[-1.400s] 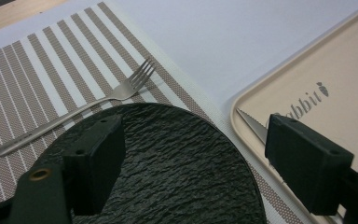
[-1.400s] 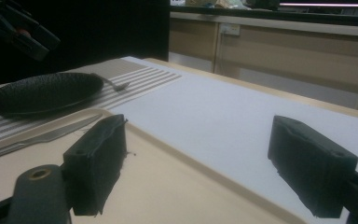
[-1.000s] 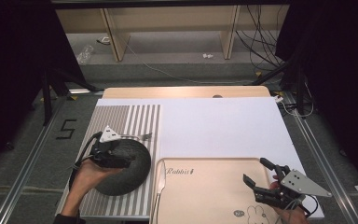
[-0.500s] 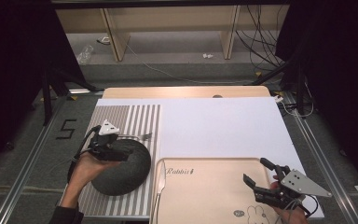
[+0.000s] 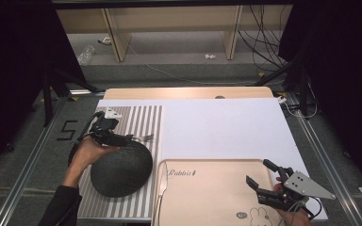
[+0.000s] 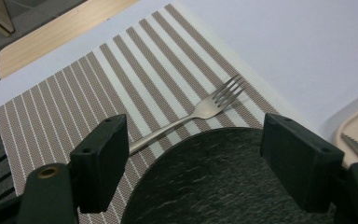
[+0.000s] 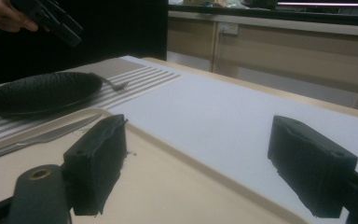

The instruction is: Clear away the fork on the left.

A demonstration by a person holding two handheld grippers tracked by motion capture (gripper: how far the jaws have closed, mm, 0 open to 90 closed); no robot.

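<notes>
The left tongs (image 5: 122, 137) hang spread above the far rim of the dark plate (image 5: 121, 168), holding nothing; they seem aimed at the fork (image 6: 200, 112), which lies on the striped placemat (image 5: 141, 117) just beyond the plate, its handle passing under the rim. So the free room for a grip is at the tines side. The right tongs (image 5: 264, 181), also spread and empty, wait over the right part of the beige tray (image 5: 207, 197), where a knife (image 7: 37, 137) lies at the left edge. The white bench (image 5: 226, 127) behind is open.
</notes>
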